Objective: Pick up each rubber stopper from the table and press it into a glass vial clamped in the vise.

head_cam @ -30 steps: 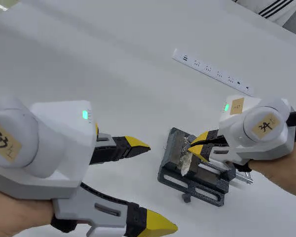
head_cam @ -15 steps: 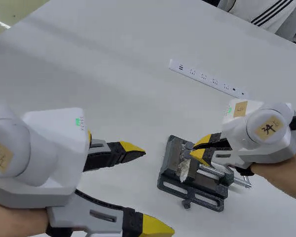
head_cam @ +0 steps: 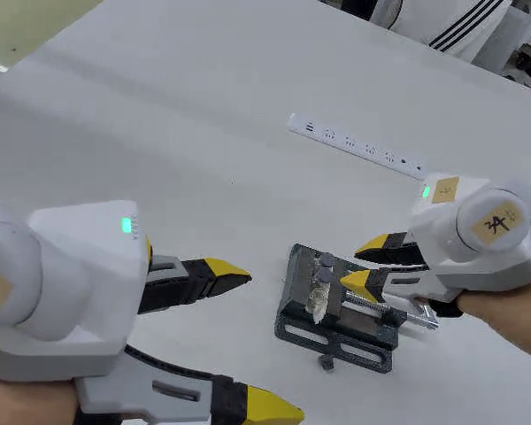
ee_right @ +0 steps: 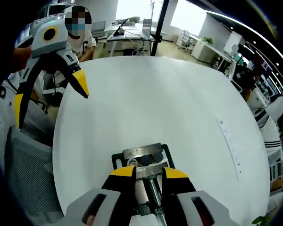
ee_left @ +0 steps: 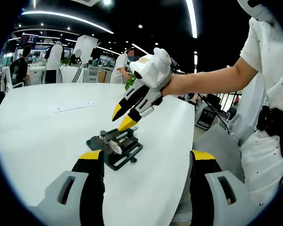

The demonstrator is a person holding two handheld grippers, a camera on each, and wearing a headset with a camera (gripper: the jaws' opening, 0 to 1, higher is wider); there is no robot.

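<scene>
Vise [head_cam: 336,312] on counter [head_cam: 203,133] holds vial [head_cam: 318,299]; dark stoppers [ee_right: 146,161] look seated, view blurry. Left gripper [head_cam: 267,347] jaws wide apart, right gripper [head_cam: 356,266] jaws slightly parted, both empty. Pressing probably done.

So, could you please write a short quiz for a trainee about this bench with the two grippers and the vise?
1. True or false: the left gripper is shut.
2. What lies on the white table beyond the dark grey metal vise? A) a long white power strip B) a red cup C) a blue tray
3. Fill in: the gripper closer to the vise is the ____ one.
Key: 1 false, it is wide open and holds nothing; 2 A; 3 right, the right gripper hovers by the vise's screw side.
</scene>
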